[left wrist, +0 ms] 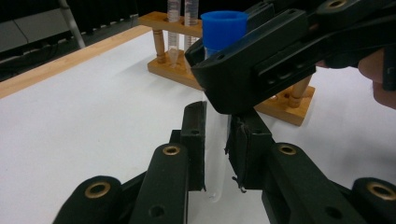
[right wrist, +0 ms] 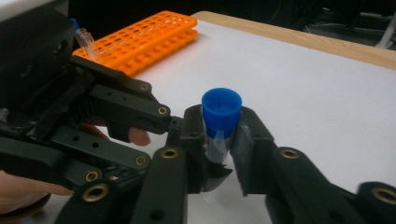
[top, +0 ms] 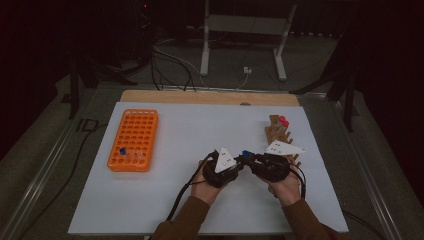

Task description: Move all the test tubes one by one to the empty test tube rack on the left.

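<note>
A clear tube with a blue cap stands upright between my two grippers at the middle of the white mat. In the left gripper view my left gripper is shut on the tube's clear lower part, whose tip hangs just above the mat. In the right gripper view my right gripper has its jaws on either side of the tube just under the blue cap, with a thin gap on each side. The left gripper's fingers reach in from the left, below the cap.
An orange tube rack lies at the left of the mat and holds a blue-capped tube. A wooden rack with red-capped tubes stands just behind the right hand. The mat ends near the person's sleeves.
</note>
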Motion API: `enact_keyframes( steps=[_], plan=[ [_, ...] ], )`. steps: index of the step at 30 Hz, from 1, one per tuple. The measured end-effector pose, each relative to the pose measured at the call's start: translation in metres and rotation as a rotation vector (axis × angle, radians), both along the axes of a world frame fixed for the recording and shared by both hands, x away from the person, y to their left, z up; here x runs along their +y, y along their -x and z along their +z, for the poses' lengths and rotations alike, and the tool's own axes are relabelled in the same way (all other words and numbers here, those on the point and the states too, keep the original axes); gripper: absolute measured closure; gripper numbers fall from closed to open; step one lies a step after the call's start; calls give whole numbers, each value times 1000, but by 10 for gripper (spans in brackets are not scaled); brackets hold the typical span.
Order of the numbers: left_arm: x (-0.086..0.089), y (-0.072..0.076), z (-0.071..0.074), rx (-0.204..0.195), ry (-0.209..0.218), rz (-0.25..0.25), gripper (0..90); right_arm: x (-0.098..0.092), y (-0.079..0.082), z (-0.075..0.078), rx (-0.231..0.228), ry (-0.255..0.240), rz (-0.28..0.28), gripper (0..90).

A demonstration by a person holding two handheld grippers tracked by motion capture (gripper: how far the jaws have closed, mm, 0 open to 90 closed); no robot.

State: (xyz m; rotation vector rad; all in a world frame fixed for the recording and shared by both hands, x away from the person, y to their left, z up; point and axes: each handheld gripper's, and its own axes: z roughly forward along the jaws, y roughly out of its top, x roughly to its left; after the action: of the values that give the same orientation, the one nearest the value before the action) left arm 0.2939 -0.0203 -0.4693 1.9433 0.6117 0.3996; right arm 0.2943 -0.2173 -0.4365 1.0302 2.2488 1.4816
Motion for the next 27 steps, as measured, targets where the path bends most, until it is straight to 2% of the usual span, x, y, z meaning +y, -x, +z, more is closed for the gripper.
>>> enact_keyframes(
  steps=[1, 4, 7, 11, 14, 17, 20, 22, 27],
  plan=[
    [1, 0, 0, 2, 0, 4, 774, -1, 0, 1, -2, -13, 2, 675],
    [6, -2, -1, 9, 2, 21, 775, -4, 2, 5, -32, 2, -10, 539],
    [15, -3, -1, 15, 7, 47, 774, -8, 2, 6, -38, -15, -31, 413],
    [30, -2, 0, 23, 15, 72, 775, -13, -1, 4, -46, 24, -68, 271],
    [43, 1, 3, 21, 20, 87, 775, -16, -1, 4, -47, 46, -92, 217],
    [60, 6, 7, 26, 42, 102, 774, -21, -2, 4, -56, 53, -111, 173],
    [79, 12, 11, 16, 54, 125, 774, -26, -3, 4, -55, 39, -124, 133],
    [92, 15, 15, 8, 50, 144, 774, -29, -4, 3, -54, 44, -134, 93],
    [120, 19, 19, -1, 76, 191, 774, -32, -5, 2, -51, 47, -145, 22]
  ],
)
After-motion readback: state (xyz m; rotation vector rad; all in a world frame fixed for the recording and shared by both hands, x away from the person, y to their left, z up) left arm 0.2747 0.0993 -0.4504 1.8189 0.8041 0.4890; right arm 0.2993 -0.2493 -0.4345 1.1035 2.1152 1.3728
